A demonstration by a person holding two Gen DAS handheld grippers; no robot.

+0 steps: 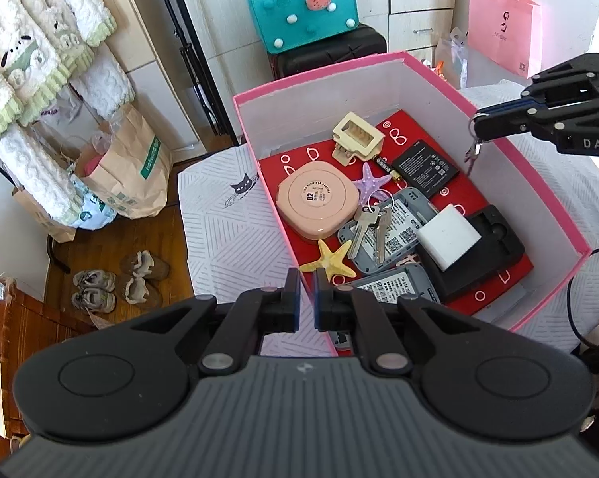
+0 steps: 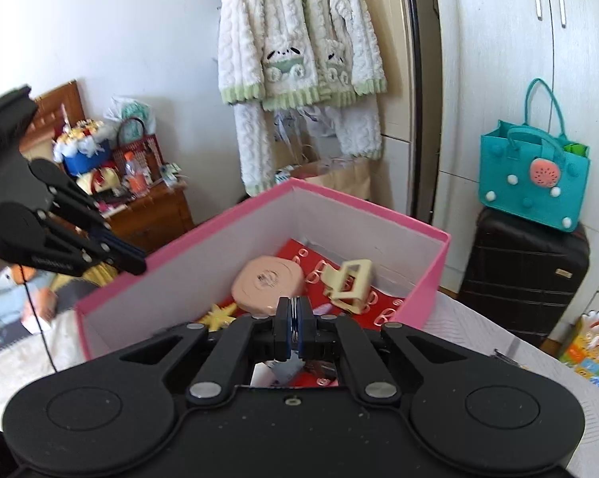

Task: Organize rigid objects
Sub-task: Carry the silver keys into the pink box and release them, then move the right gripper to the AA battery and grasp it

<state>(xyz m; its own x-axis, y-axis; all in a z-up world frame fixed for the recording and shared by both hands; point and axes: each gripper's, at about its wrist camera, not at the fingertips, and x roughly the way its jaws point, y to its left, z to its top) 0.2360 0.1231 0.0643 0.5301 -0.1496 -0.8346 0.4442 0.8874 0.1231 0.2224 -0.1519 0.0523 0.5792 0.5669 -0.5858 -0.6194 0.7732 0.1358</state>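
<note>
Right gripper [image 1: 476, 123] is clamped on a key ring [image 1: 474, 147], dangling over the pink box [image 1: 538, 183]'s far wall; light, stiff, slippery metal, so pinching the ring seems best; left gripper [image 1: 306, 298] hovers closed on nothing at the near rim.

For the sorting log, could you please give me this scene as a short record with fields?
container: pink box, open, on patterned cloth
contents: compact, hair clip, purple starfish, yellow starfish, battery, key bunch, grey covers, white block, black case
left gripper: shut on the box's near wall
right gripper: shut on a second key ring, which hangs by the box's right rim
</note>
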